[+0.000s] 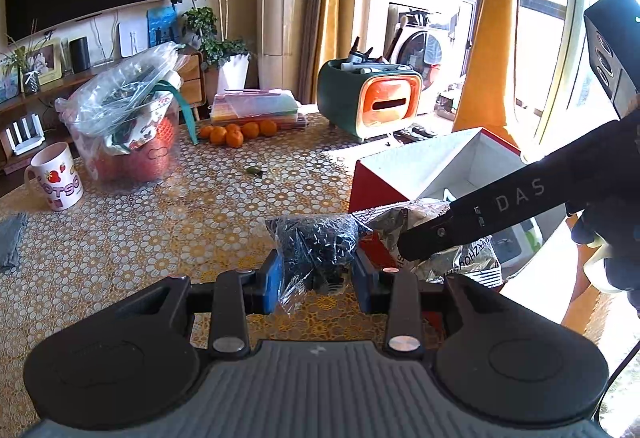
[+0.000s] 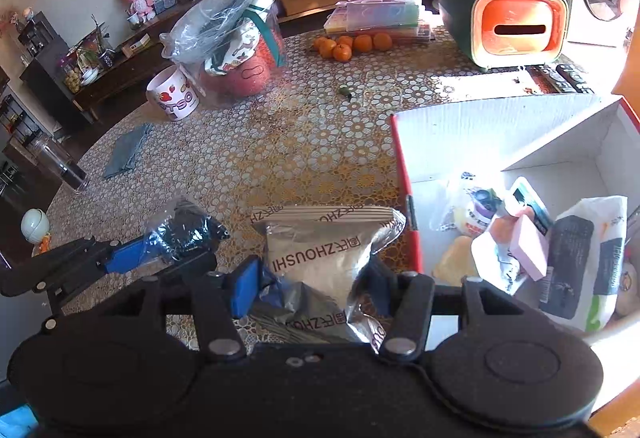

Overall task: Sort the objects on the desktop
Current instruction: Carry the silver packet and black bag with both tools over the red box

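Silver snack packet (image 2: 320,262) clenched in the right gripper (image 2: 316,290), clear of the table, with the red-and-white box (image 2: 404,174) just off at three o'clock! The left gripper (image 1: 318,274) pinches a clear bag of small dark bits (image 1: 316,242), also aloft. Looks like the carry step: next, swing each over the box and release.

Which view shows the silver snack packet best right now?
Right wrist view: the silver snack packet faces the camera, print readable, pinched in the right gripper. In the left wrist view the packet is partly hidden behind that gripper's finger.
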